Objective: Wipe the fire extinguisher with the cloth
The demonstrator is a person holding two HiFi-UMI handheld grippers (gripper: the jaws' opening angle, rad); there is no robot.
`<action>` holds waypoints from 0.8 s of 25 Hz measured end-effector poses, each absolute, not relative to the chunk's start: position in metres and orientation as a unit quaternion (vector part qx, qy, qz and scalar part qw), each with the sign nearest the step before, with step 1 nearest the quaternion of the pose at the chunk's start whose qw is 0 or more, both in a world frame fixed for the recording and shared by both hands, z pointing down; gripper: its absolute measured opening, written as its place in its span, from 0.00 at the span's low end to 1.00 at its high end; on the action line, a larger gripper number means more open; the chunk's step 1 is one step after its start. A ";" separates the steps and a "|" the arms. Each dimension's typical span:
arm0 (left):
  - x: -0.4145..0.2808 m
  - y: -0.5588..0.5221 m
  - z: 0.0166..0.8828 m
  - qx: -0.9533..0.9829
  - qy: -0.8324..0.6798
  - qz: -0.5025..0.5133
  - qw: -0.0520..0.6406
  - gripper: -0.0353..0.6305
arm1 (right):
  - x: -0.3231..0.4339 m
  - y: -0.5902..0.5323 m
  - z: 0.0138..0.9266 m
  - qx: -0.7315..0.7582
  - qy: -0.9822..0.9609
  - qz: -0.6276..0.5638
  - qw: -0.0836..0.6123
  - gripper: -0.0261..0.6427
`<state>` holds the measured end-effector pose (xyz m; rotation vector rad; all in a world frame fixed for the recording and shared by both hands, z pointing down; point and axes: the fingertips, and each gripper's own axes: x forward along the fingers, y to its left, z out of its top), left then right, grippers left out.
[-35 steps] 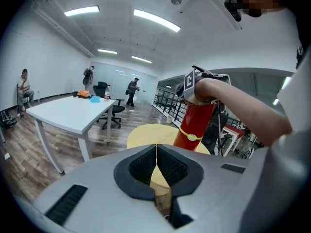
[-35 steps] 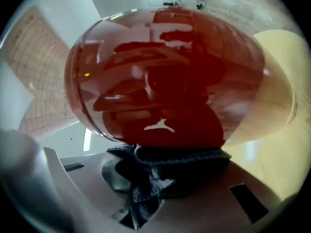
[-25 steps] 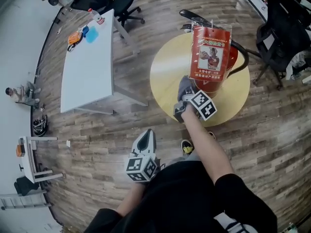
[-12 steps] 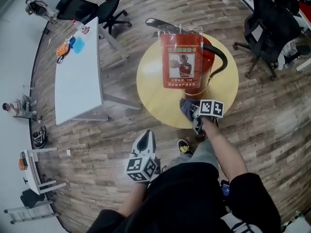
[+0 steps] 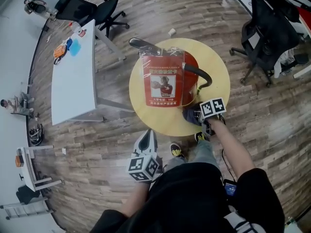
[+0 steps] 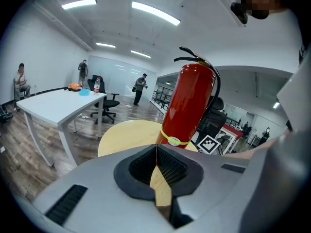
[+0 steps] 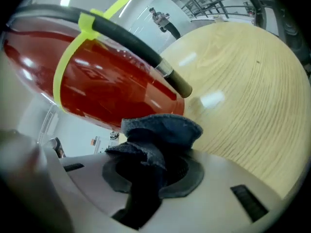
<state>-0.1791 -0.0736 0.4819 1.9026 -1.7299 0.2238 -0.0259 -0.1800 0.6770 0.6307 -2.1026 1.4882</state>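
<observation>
Where the round, pale wooden worktop (image 5: pixel 155 121) carries the upright red metal fire extinguisher (image 5: pixel 191 79), the right hand-held gripper (image 5: pixel 196 115) is clenched on a crumpled, fuzzy dark-grey cloth (image 7: pixel 158 132) at the cylinder's foot. The left hand-held gripper (image 5: pixel 147 136) hangs well apart, jaws closed together on nothing.

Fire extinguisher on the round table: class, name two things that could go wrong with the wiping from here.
1. The fire extinguisher stands tall and unsupported on the table. The left gripper hangs back, shut, steadying nothing, so a hard push from the right gripper might tip or slide it.
2. The cloth sits close to the end of the hose. It could snag there and pull out of the jaws.
</observation>
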 end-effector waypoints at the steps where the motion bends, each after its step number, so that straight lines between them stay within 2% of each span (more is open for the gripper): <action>1: -0.177 -0.076 0.483 0.706 -0.646 0.083 0.278 0.09 | -0.021 -0.184 0.677 0.222 -0.772 0.541 0.251 0.19; 9: -0.165 -0.083 0.482 0.685 -0.669 0.075 0.279 0.09 | -0.002 -0.208 0.679 0.133 -0.796 0.470 0.357 0.19; 13: -0.167 -0.080 0.484 0.670 -0.684 0.078 0.278 0.09 | 0.022 -0.255 0.672 0.173 -0.822 0.390 0.378 0.19; 18: -0.158 -0.081 0.485 0.660 -0.693 0.079 0.280 0.09 | 0.029 -0.308 0.644 0.161 -0.887 0.157 0.404 0.19; 20: -0.153 -0.081 0.484 0.657 -0.695 0.081 0.279 0.09 | 0.015 -0.324 0.620 0.143 -0.911 0.051 0.383 0.19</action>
